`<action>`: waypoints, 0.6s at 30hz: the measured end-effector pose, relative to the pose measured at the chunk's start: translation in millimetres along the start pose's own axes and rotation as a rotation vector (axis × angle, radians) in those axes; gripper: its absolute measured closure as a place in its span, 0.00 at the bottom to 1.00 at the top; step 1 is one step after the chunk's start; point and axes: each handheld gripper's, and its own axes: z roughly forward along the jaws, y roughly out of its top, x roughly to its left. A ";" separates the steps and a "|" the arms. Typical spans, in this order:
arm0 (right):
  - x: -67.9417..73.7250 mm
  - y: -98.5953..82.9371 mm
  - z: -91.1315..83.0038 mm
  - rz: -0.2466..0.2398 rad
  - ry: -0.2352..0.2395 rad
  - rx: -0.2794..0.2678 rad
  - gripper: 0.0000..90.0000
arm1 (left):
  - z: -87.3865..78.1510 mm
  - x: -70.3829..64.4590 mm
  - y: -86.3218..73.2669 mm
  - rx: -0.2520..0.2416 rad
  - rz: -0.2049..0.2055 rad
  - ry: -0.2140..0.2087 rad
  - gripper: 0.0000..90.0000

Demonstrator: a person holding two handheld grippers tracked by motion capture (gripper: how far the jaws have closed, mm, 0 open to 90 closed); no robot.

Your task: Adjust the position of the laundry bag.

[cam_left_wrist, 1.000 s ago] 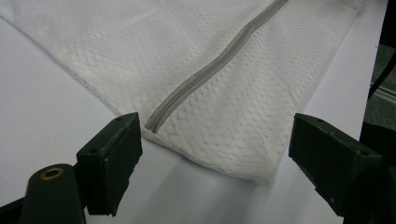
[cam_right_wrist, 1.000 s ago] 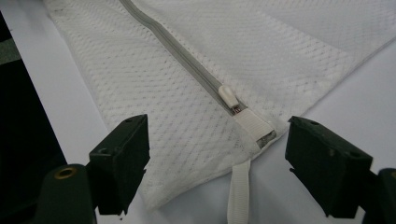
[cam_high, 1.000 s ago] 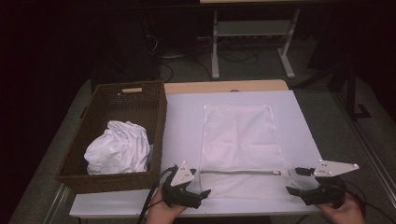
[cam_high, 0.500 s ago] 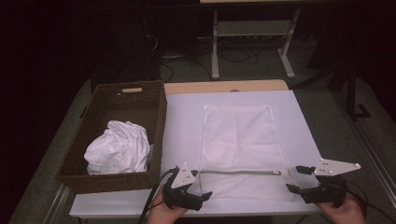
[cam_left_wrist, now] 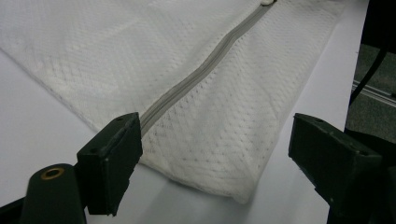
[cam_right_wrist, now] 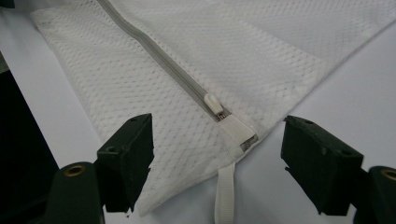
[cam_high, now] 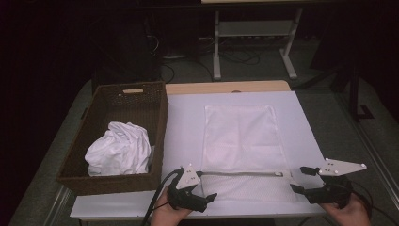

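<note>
White mesh laundry bag (cam_high: 242, 146) lay flat on the worktop (cam_high: 183, 122), zipper (cam_left_wrist: 205, 63) along its near edge. The left gripper (cam_high: 203, 190) and right gripper (cam_high: 299, 180) sat spread at its near corners, apparently untouching.

I hold my left gripper (cam_high: 203, 190) low at the near left, its jaws wide apart. My right gripper (cam_high: 301, 181) sits at the near right, jaws also spread wide, both pointing inward toward each other.
</note>
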 end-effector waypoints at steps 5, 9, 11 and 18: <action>1.3 3.3 1.4 0.007 0.003 0.000 0.28 | 0.2 -1.6 5.3 -0.017 -0.010 -0.014 0.19; 0.0 5.6 1.7 0.006 0.007 -0.002 0.30 | 3.3 -5.7 9.5 -0.019 -0.004 -0.029 0.19; -1.5 6.3 1.6 0.012 0.007 0.001 0.31 | 6.8 -6.8 12.1 -0.015 -0.008 -0.041 0.19; -10.3 9.6 -2.9 0.038 0.010 0.004 0.36 | 24.6 -10.9 32.1 -0.012 -0.006 -0.080 0.19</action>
